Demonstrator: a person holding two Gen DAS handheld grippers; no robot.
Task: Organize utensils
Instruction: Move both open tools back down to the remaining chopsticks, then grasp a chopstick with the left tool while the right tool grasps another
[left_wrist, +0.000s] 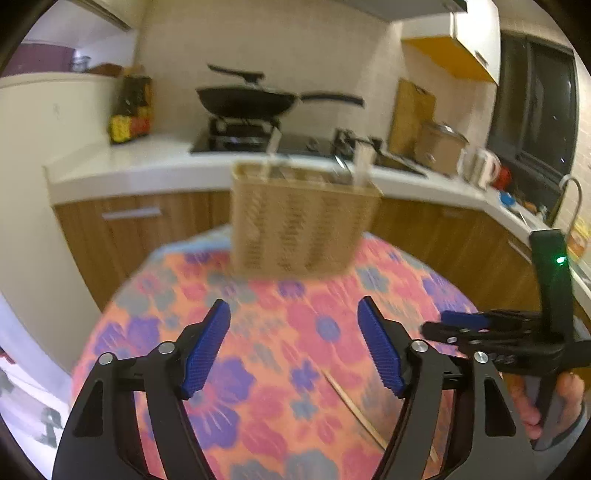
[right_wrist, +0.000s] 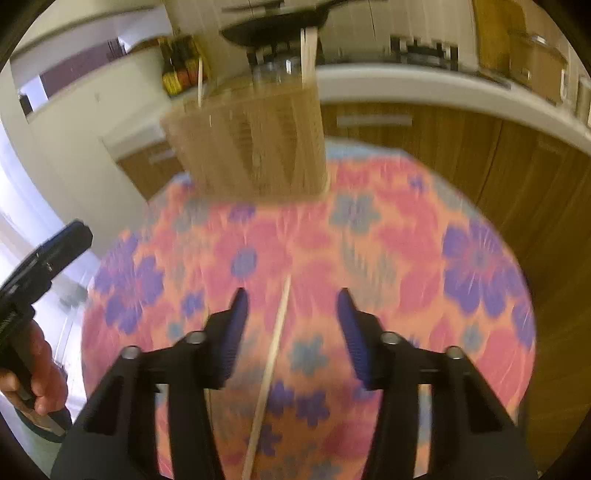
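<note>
The right gripper (right_wrist: 291, 306) is held with its blue ribbed pads apart and nothing pressed between them. A thin pale wooden chopstick (right_wrist: 271, 354) is seen lying flat on the round table's orange, pink and purple floral cloth (right_wrist: 406, 258), running lengthwise through the gap between the jaws. This alignment is judged to be set for closing on the stick from both sides.

The left gripper (left_wrist: 293, 332) is held wider open and empty, with only cloth between its jaws; the chopstick lies below and to the right of them.

Beyond both pairs of jaws, a tan woven rectangular utensil basket (left_wrist: 303, 225) stands at the table's far edge, with upright sticks already in it. It is judged to be the place meant for the chopstick.
</note>
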